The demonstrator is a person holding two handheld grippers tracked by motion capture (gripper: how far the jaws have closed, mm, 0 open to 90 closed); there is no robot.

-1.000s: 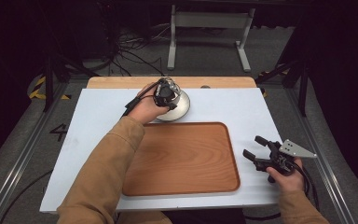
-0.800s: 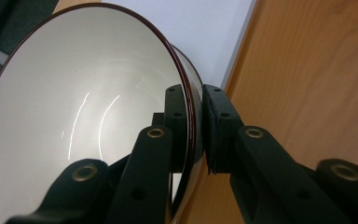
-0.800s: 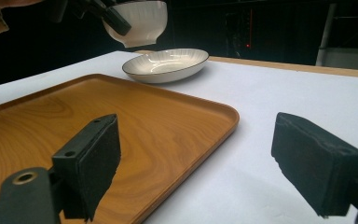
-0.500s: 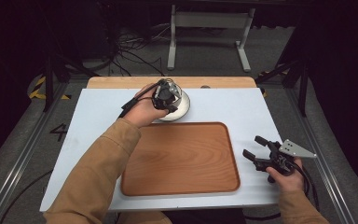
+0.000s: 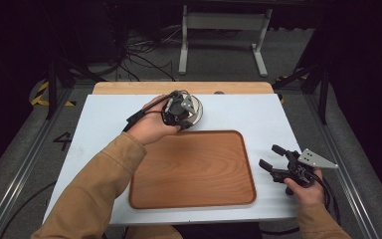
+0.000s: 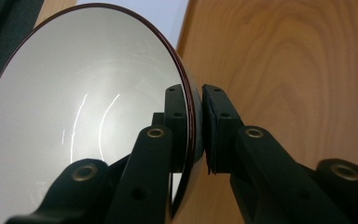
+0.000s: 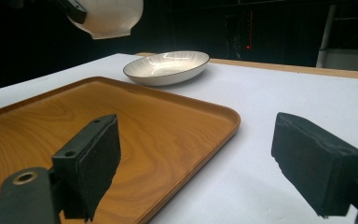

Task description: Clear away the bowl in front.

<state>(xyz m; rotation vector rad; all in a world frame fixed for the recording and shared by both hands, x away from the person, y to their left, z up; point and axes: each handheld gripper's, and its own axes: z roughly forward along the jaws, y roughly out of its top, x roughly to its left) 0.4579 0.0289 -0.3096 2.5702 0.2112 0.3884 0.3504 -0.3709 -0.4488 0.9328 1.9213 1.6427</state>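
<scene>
White bowl [image 6: 74,116] with a thin dark rim is lifted off the table, pinched at its rim by the left gripper [image 6: 193,128]: one jaw inside the bowl, one outside, pads clamped tight on the wall. In the left gripper view the bowl's glossy inside faces the camera, with the wooden tray [image 6: 284,60] behind it. In the right gripper view the bowl [image 7: 109,16] hangs at top left, above the tray's far side

High view: left gripper [image 5: 179,110] sits at the tray's far edge, over a shallow white plate [image 5: 197,110] that rests on the table just beyond the tray [image 5: 194,172]. That plate [image 7: 168,67] has a dark rim and fine radial lines; it is clear of the tray [image 7: 121,135], near its far corner

Right gripper [image 5: 273,162] is held near the table's right side, just right of the tray, well apart from bowl and plate. Its jaws are spread wide, nothing between them; in its own view [image 7: 209,172] the pads frame the tray corner and bare white tabletop [image 7: 284,98]

Tray itself carries nothing. Person's tan sleeve [image 5: 99,184] crosses the tray's left side
</scene>
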